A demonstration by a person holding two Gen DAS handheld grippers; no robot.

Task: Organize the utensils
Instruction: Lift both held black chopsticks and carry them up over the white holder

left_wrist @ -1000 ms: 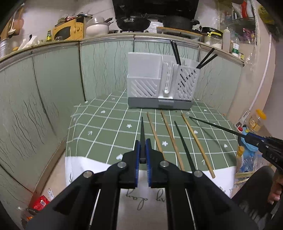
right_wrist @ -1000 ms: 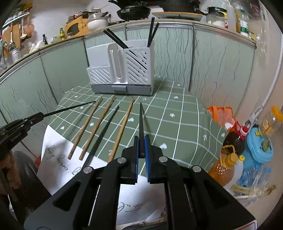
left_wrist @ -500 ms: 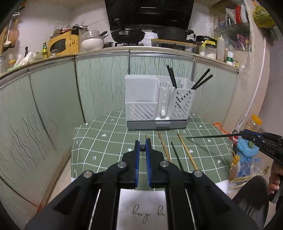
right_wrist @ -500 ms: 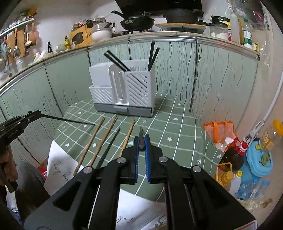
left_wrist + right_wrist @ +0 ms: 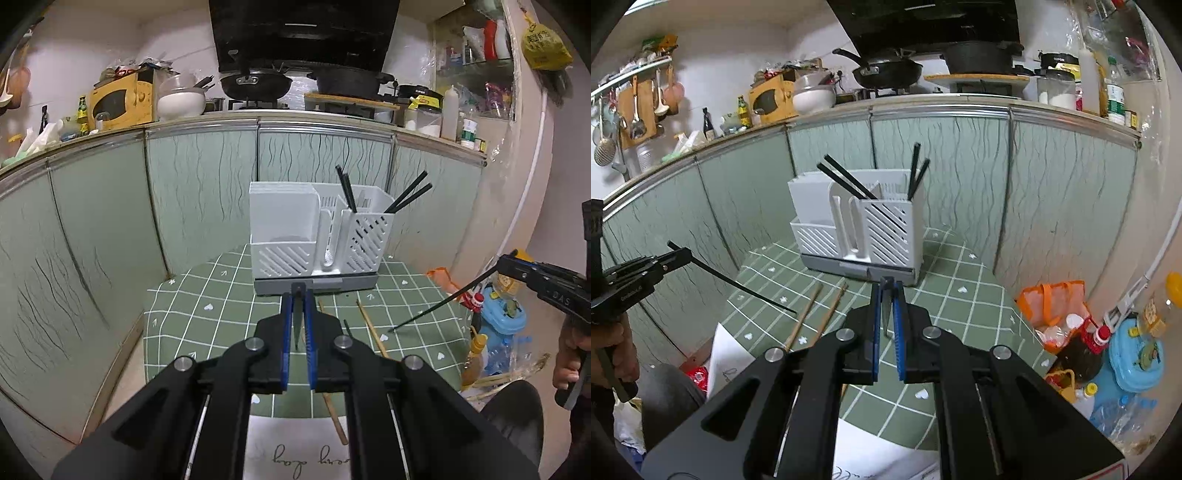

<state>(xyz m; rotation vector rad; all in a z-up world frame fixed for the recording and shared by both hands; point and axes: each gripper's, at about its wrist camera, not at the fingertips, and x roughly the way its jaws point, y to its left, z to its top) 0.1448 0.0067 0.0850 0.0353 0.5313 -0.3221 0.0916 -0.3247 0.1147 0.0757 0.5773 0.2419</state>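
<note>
My left gripper (image 5: 298, 293) is shut on a black chopstick (image 5: 296, 326), raised above the green checked table (image 5: 207, 306). My right gripper (image 5: 887, 282) is shut on another black chopstick (image 5: 885, 319). Each one shows in the other's view: the right gripper (image 5: 511, 258) with its chopstick (image 5: 436, 306) slanting down, and the left gripper (image 5: 681, 254) with its chopstick (image 5: 746, 290). The white utensil holder (image 5: 317, 236) (image 5: 857, 225) stands at the table's far side, with black chopsticks (image 5: 347, 192) (image 5: 916, 170) upright in it. Wooden chopsticks (image 5: 371, 330) (image 5: 805, 317) lie on the cloth.
Green cabinet fronts (image 5: 199, 192) curve behind the table under a cluttered counter. On the floor to the right are an orange bag (image 5: 1052, 302), bottles (image 5: 1097, 338) and a blue container (image 5: 1136, 354). White paper (image 5: 314, 450) hangs over the table's near edge.
Both grippers have risen from the table, each lifting its black chopstick off the cloth. The holder and table now sit lower and farther in both views.
</note>
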